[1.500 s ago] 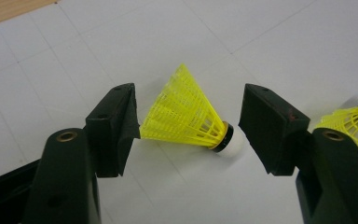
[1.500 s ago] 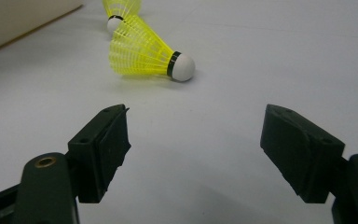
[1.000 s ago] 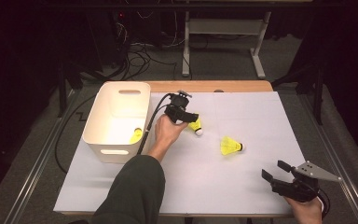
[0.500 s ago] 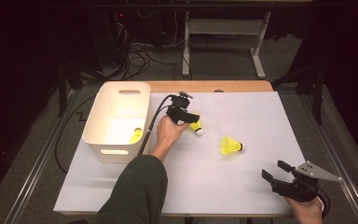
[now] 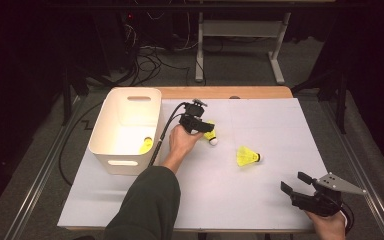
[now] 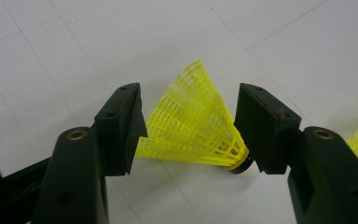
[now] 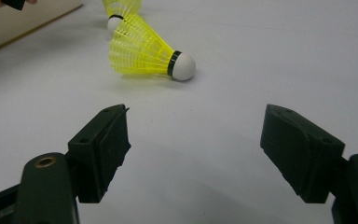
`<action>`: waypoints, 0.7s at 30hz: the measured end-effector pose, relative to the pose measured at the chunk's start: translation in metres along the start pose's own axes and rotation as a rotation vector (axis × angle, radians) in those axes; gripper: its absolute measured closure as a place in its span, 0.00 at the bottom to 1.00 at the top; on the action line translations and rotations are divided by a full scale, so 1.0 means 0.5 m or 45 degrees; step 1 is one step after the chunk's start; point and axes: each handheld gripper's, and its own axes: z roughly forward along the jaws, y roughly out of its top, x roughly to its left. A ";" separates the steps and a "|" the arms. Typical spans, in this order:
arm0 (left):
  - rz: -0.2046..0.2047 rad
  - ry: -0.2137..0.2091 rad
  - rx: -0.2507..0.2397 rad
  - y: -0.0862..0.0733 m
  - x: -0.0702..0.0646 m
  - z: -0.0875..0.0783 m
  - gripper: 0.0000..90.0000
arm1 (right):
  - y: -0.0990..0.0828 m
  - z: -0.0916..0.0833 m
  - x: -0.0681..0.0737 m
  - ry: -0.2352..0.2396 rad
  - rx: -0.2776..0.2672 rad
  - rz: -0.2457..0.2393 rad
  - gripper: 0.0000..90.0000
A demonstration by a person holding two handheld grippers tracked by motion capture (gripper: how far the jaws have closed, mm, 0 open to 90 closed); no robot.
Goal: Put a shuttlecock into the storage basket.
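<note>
Shuttlecocks of yellow mesh are the things in hand, and three are seen on or by the bench (image 5: pixel 260 210), which is covered with white sheeting. Nearest the person, at the bench's right front corner, the right gripper (image 5: pixel 296 182) is held low in a hand, its jaws spread wide with nothing between them; in the right gripper view bare white sheet lies between the two black pads. Farther in, near the middle of the bench, a loose shuttlecock (image 5: pixel 247 156) lies on its side, well apart from the right gripper, its white cork tip turned to the right in the high view. Beyond it and to the left, the left gripper (image 5: pixel 209 131) is held over a second shuttlecock (image 6: pixel 193 126). In the left gripper view this shuttlecock is seen lying between the two jaws, its mesh skirt close against one pad and its dark-banded base just beside the other; the jaws have just been closing, yet they are set wide and whether the pads press on it cannot be told for certain. A dark green sleeve (image 5: pixel 142 207) is seen reaching in from the front edge. Farthest to the left, a white bin (image 5: pixel 106 142) with cut-out handles stands at the sheet's edge, and a third shuttlecock (image 5: pixel 146 145) rests inside it by the near right wall.
</note>
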 end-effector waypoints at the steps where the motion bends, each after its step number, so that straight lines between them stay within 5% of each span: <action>1: 0.000 -0.001 0.000 0.000 0.000 0.000 0.48 | 0.000 0.000 0.000 0.000 0.000 0.000 0.27; 21: 0.033 -0.010 0.029 -0.002 -0.002 -0.002 0.63 | 0.000 0.000 0.000 0.000 0.001 -0.001 0.27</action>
